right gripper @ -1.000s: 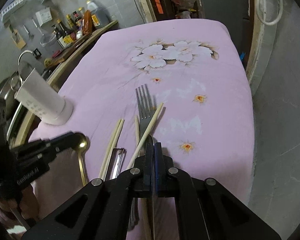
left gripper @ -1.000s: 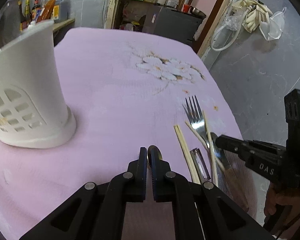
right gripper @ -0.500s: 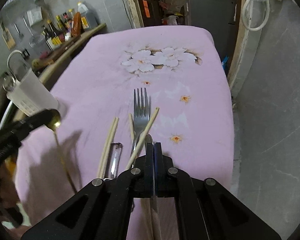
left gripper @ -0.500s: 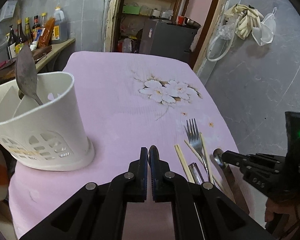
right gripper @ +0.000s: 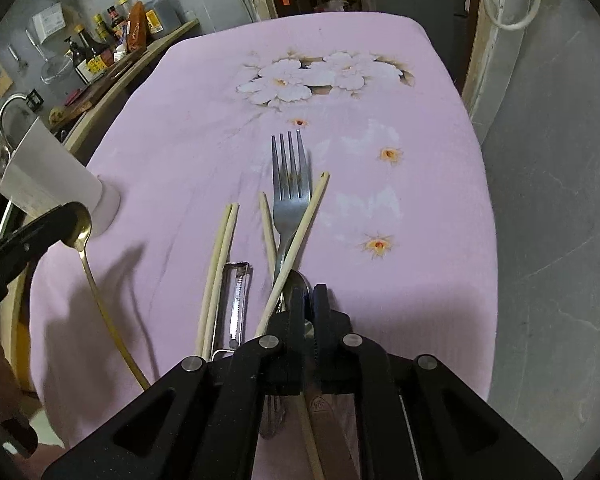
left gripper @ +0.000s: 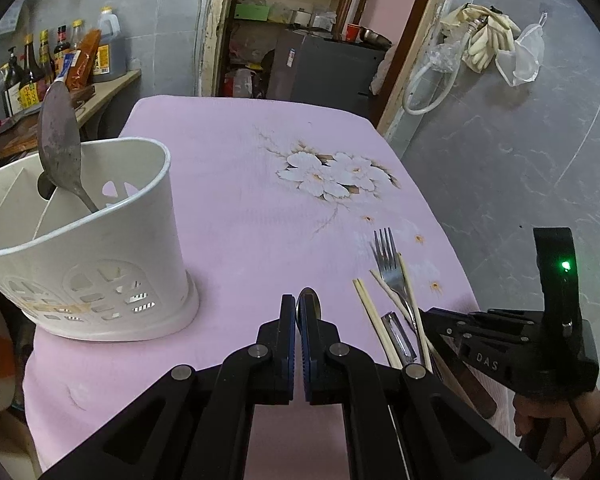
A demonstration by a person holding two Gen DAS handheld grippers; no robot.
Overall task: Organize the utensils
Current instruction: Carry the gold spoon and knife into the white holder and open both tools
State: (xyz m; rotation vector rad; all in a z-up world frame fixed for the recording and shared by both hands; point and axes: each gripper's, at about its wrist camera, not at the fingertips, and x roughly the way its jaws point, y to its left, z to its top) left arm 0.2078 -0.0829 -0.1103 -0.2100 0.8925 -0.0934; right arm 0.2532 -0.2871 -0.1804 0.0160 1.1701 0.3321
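Observation:
My left gripper point(left gripper: 298, 312) is shut on a gold spoon point(right gripper: 85, 240), held by its bowl above the table, handle hanging down. A white utensil holder point(left gripper: 80, 248) with a grey metal spoon point(left gripper: 58, 140) in it stands to its left. My right gripper point(right gripper: 308, 300) is shut on a table knife point(right gripper: 328, 416) with a brown handle, low over the cloth. A fork point(right gripper: 290, 196), loose chopsticks point(right gripper: 218, 264) and a peeler point(right gripper: 236, 304) lie on the pink cloth in front of it.
The table has a pink flowered cloth point(left gripper: 260, 184). Bottles point(left gripper: 60, 60) stand on a wooden shelf at the back left. A doorway with shelves point(left gripper: 292, 12) lies beyond the table. Grey floor point(right gripper: 560, 200) lies to the right of the table edge.
My left gripper has risen and pulled back with the gold spoon, so the holder now shows from above. The right gripper has stayed low on the knife.

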